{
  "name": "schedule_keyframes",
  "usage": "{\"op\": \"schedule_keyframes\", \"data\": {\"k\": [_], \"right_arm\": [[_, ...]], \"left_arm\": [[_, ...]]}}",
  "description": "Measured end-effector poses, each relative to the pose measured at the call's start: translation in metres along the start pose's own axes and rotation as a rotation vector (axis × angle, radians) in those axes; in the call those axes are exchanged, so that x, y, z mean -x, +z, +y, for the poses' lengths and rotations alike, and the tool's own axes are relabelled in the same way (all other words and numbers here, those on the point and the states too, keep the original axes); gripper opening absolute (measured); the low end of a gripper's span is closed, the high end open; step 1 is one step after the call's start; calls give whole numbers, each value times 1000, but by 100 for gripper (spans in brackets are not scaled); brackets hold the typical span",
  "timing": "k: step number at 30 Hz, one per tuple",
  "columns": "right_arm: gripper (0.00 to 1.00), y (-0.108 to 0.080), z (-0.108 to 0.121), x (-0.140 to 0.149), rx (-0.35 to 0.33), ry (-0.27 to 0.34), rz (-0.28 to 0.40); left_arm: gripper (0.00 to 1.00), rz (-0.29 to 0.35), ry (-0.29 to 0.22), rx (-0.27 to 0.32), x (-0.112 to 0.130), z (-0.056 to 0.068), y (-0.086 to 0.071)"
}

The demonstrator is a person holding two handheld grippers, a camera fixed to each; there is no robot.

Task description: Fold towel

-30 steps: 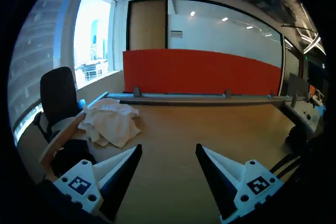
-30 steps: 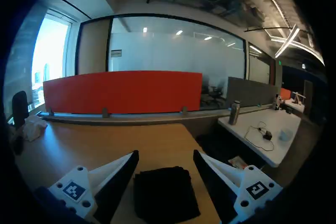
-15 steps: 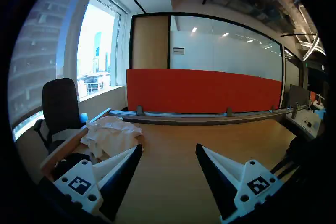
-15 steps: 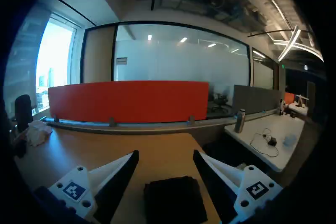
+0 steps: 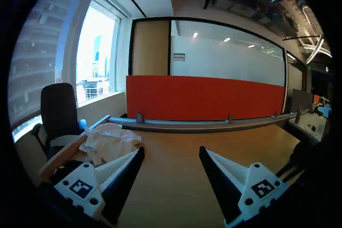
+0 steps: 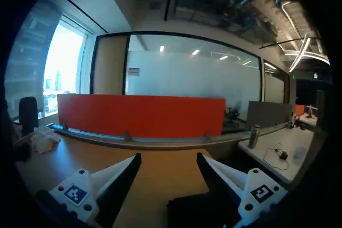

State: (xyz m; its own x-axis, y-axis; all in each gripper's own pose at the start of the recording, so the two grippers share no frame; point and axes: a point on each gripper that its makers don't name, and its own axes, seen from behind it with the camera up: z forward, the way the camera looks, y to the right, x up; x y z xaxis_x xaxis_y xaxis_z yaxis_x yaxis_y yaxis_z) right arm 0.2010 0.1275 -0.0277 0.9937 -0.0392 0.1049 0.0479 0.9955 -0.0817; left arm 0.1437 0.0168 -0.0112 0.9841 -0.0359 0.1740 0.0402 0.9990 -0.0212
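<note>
Tilted higher than a second ago, both grippers hang spread and empty: the left gripper [image 5: 171, 148] faces a crumpled cream towel [image 5: 107, 141] on the smooth wooden desk [image 5: 179, 176]; the right gripper [image 6: 168, 154] hovers above a flat, square-folded black towel [image 6: 192, 213].

One cream towel heap [image 5: 109, 140], one black towel [image 6: 192, 211]

Your wooden desk [image 5: 179, 176] is flat, with bare wood through its middle. At the far left corner you see crumpled cream towels [image 5: 107, 141] heaped on the wood, near the rail of the orange divider [image 5: 205, 99] along the back edge. In the right gripper view, a folded black towel [image 6: 190, 211] lies flat at the near side.
</note>
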Motion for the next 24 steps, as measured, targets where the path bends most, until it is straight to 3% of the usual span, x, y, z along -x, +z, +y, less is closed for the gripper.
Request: {"op": "schedule_keyframes", "data": {"k": [12, 24], "right_arm": [[100, 12, -68, -9, -59, 14, 19], [100, 17, -120, -22, -88, 46, 45]], "left_arm": [[95, 27, -2, 17, -12, -2, 3], [95, 36, -15, 15, -15, -12, 3]]}}
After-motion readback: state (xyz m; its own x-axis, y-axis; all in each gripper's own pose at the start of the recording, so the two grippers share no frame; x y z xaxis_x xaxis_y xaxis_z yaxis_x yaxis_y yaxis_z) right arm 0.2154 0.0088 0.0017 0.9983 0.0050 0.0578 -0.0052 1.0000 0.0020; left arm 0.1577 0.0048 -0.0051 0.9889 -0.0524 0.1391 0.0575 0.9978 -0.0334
